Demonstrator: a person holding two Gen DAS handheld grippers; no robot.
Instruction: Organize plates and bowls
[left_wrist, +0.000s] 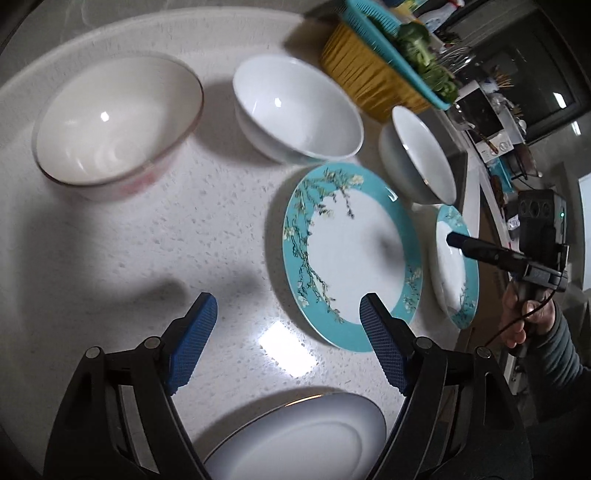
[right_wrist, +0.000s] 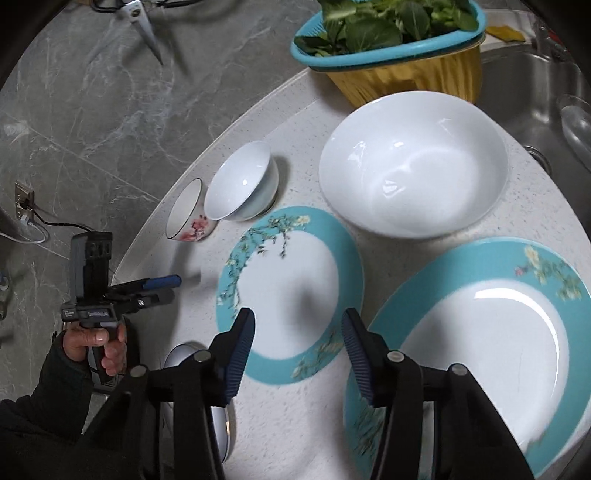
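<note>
My left gripper (left_wrist: 288, 308) is open and empty above the white counter (left_wrist: 155, 258), between a plain white plate (left_wrist: 295, 439) close below and a teal-rimmed flowered plate (left_wrist: 351, 254) to its right. A second teal plate (left_wrist: 456, 266) lies further right, with my right gripper (left_wrist: 452, 238) over it. Behind stand a flowered bowl (left_wrist: 118, 122) and two white bowls (left_wrist: 299, 107) (left_wrist: 421, 158). In the right wrist view my right gripper (right_wrist: 298, 326) is open and empty above the gap between the smaller teal plate (right_wrist: 290, 291) and the larger teal plate (right_wrist: 484, 350).
A large white bowl (right_wrist: 413, 162), a small white bowl (right_wrist: 242, 182) and a flowered bowl (right_wrist: 188, 212) stand behind the plates. A teal basket of greens (right_wrist: 391, 33) sits on a yellow basket (right_wrist: 417, 79). A steel sink (right_wrist: 546, 85) lies at the right. The counter edge curves at the left.
</note>
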